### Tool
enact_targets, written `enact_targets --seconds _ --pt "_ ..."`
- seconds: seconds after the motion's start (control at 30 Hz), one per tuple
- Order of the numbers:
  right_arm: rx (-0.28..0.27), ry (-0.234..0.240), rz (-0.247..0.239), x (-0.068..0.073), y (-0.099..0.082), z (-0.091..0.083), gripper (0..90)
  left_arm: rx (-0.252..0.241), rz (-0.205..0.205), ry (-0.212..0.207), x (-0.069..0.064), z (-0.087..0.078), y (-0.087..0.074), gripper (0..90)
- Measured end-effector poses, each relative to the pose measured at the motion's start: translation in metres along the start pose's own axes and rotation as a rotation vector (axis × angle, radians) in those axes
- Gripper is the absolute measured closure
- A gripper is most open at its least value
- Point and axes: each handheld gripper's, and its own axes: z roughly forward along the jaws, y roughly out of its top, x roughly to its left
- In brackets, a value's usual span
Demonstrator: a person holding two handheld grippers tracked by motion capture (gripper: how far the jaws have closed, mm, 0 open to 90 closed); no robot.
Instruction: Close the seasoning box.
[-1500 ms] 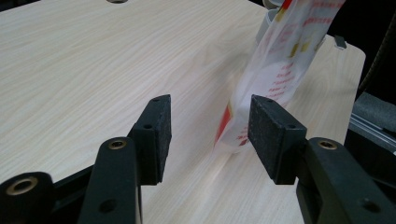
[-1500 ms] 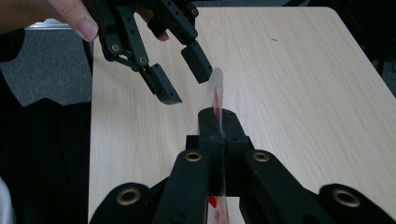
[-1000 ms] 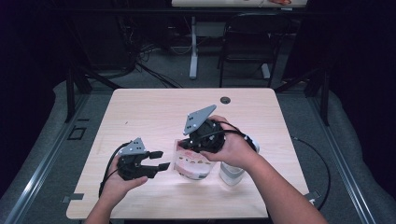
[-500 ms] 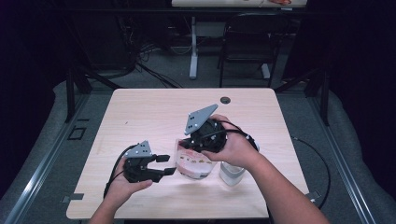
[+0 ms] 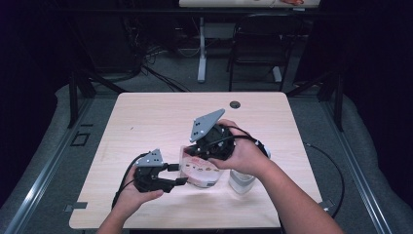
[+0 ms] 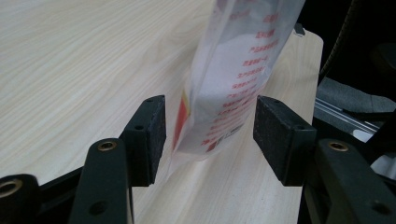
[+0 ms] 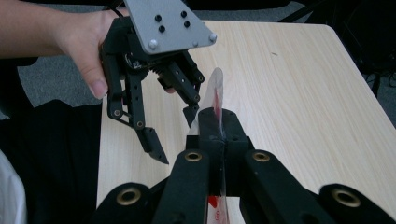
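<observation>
1. While it hangs over the desk [image 5: 146, 122], the bag [image 5: 197, 168], clear plastic with red print and white contents, sits near the front middle, lower part close to the wood.
2. Right tool [image 7: 218, 135]: jaws together, clamped on the bag's thin top edge; the edge sticks up past the pads in the right gripper view.
3. Left tool [image 6: 210, 135]: jaws apart, one on each side of the bag's lower end; gap shows on both sides, pads [image 6: 152, 130] not pressing.
4. High view: left tool [image 5: 176, 174] comes in from the bag's left, right tool [image 5: 195, 152] grips from above, grey plate tilted up.
5. Left hand [image 5: 131, 192] holds its tool at the front edge; right hand [image 5: 243, 156] wraps its tool, forearm crossing the front right corner.
6. White cup [image 5: 241, 181] stands just right of the bag, partly under the right hand.
7. Round black grommet [image 5: 235, 104] near the far edge, well apart from the bag.
</observation>
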Motion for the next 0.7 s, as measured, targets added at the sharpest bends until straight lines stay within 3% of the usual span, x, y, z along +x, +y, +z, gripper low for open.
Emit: enact_targets --seconds 0.17,0.6,0.7 --pt "-0.008 0.010 -0.005 0.000 0.002 -0.001 90.0 0.019 0.022 -0.009 -0.002 0.005 0.000 44.3" --pt "-0.019 0.022 -0.012 0.002 0.005 -0.002 90.0 0.016 0.025 -0.038 -0.002 0.014 -0.004 42.8" --pt "-0.026 0.026 -0.011 0.001 0.005 -0.004 90.0 0.037 0.036 -0.035 -0.002 0.017 -0.005 41.8"
